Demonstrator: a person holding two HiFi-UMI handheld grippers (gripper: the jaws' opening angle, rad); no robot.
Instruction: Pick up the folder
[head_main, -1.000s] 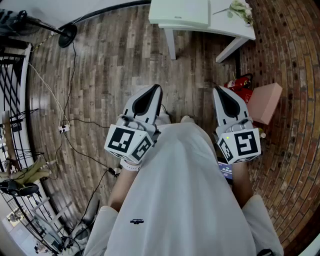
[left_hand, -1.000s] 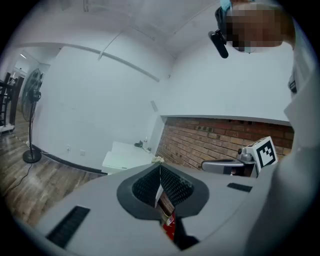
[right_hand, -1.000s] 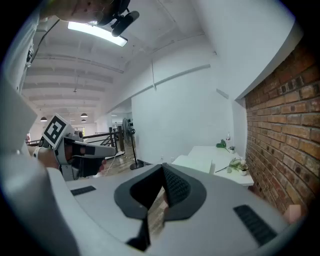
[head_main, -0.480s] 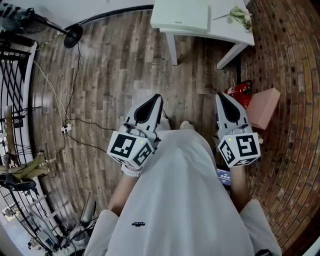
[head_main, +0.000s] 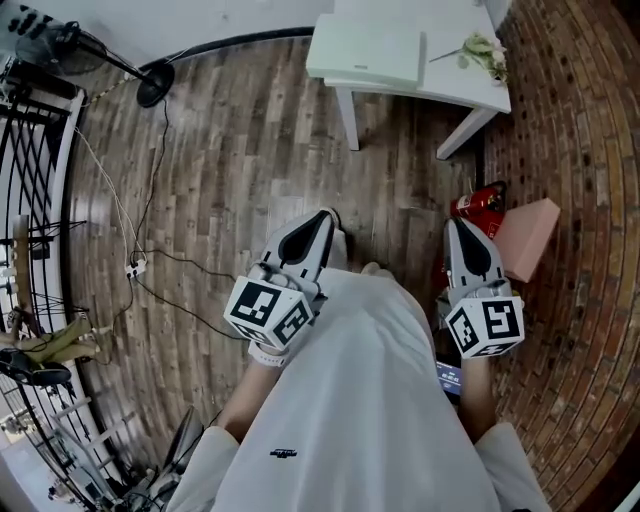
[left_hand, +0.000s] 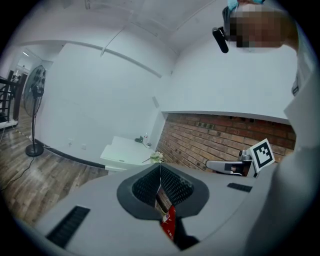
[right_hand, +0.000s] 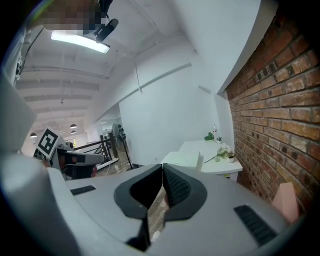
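Held close against the person's white shirt, the left gripper (head_main: 322, 222) and the right gripper (head_main: 462, 232) point out over the wooden floor (head_main: 240, 180). Each pair of jaws is pressed together with nothing between them. The task appears to be at its approach stage. The pale folder (head_main: 365, 50) lies flat on the white table (head_main: 450, 85) well ahead of both grippers, beside a sprig of flowers (head_main: 485, 48), untouched. The next move likely calls for closing that gap, then parting one pair of jaws at the folder's edge.
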